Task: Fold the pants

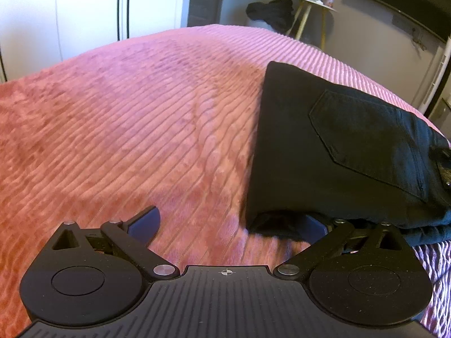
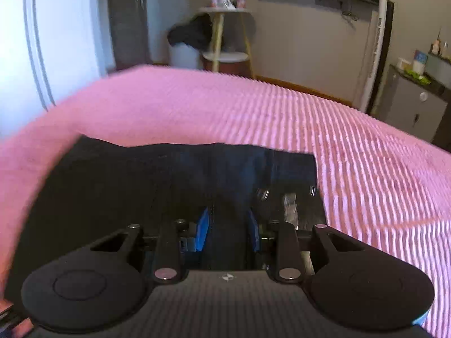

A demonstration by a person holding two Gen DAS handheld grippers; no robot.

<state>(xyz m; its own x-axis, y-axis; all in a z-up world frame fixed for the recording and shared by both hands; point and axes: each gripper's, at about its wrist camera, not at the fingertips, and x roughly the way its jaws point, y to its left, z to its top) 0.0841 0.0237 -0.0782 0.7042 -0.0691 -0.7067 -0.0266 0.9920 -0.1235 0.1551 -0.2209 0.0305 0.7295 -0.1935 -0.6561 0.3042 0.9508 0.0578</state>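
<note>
Pants [image 1: 338, 146]: black, folded into a thick stack, lying on the bed at the right of the left wrist view; a stitched back pocket faces up. In the right wrist view the same dark cloth fills the lower left and centre of the frame.
Bed cover [image 1: 141, 118]: pink, ribbed, spread across most of both views.
Left gripper [image 1: 234, 222]: low in its frame, jaws spread wide. One blue pad sits bare over the cover at lower left; the other is tucked under the near edge of the folded stack at lower right. Nothing is pinched between them.
Right gripper [image 2: 228, 228]: low centre of its frame, jaws narrow, blue pads pressed on a fold of the black cloth.
Side table [image 2: 225, 28]: small, round, pale legs, upper centre beyond the bed, with small items on top too blurred to name.
Dark garment [image 2: 188, 33]: heaped just left of that table.
Cabinet [image 2: 411, 104]: grey, far right edge.
</note>
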